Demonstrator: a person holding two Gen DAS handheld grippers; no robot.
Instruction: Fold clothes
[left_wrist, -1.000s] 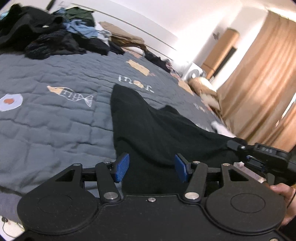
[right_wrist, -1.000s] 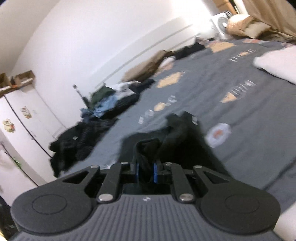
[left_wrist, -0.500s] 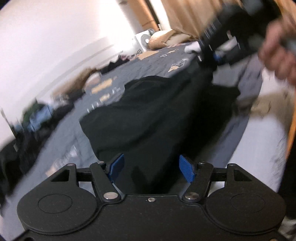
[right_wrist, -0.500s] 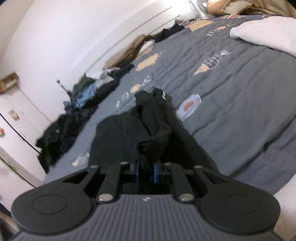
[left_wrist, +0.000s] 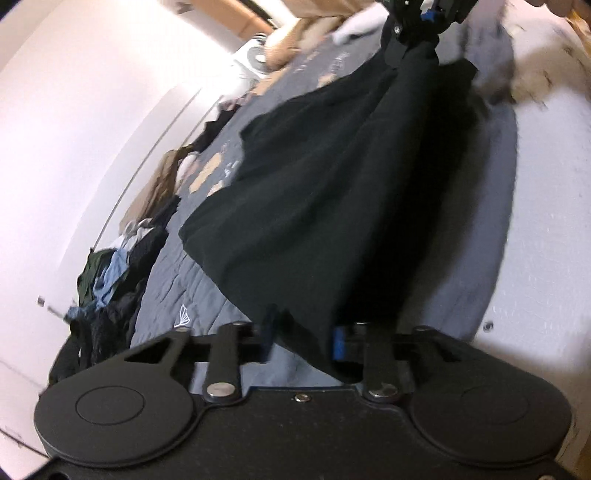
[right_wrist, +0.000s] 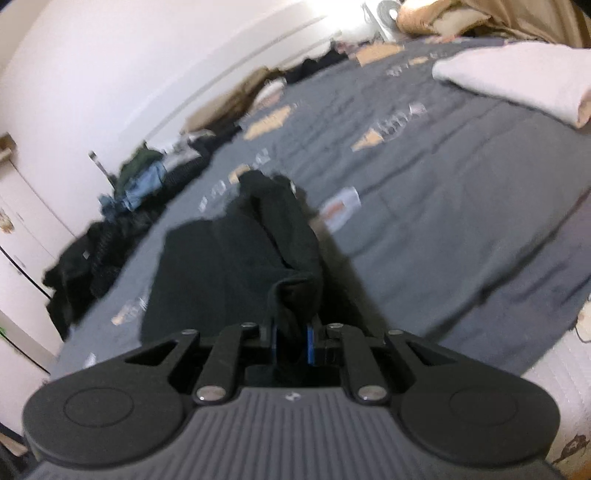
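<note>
black garment (left_wrist: 332, 192) (plain), grey patterned bedspread (right_wrist: 461, 206)

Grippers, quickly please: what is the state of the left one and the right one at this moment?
Left gripper: jaws closing, edge of the black garment between them.
Right gripper: closed on a bunched corner of the black garment.

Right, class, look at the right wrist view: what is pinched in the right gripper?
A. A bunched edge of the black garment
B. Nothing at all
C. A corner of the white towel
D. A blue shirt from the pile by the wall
A: the right gripper has its blue pads pressed on a bunched fold of the black garment, while the white towel lies apart, farther up the grey bedspread.
</note>
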